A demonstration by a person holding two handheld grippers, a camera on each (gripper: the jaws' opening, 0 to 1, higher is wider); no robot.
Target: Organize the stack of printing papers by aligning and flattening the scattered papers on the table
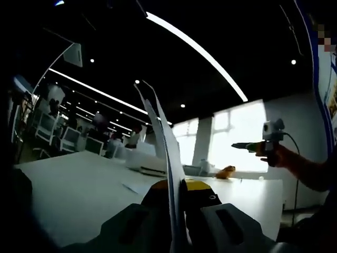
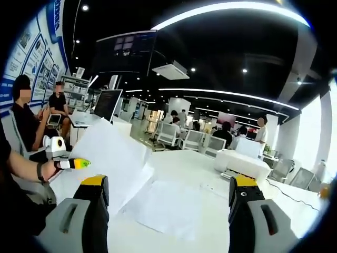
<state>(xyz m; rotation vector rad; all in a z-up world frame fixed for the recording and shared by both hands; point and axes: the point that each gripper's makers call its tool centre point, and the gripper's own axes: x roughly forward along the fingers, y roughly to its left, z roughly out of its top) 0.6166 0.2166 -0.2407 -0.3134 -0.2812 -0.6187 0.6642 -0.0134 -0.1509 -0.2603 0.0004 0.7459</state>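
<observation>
My left gripper point(image 1: 176, 185) is shut on a few white sheets of paper point(image 1: 164, 137), which stand edge-on and rise from its yellow-tipped jaws, lifted off the white table point(image 1: 73, 190). From the right gripper view, that raised paper point(image 2: 105, 158) hangs at the left, with the left gripper point(image 2: 73, 164) in a person's hand at its edge. More loose sheets point(image 2: 168, 208) lie flat and askew on the table point(image 2: 210, 232). My right gripper point(image 2: 168, 184) is open, jaws wide apart above those sheets, holding nothing. It also appears, hand-held in the air, as the right gripper point(image 1: 253, 146).
A white printer-like box point(image 2: 242, 161) stands at the back of the table, the same box point(image 1: 150, 163) beyond the held paper. A small orange object point(image 1: 226, 171) sits at the far edge. Seated people point(image 2: 31, 121) are at the left; chairs and desks stand behind.
</observation>
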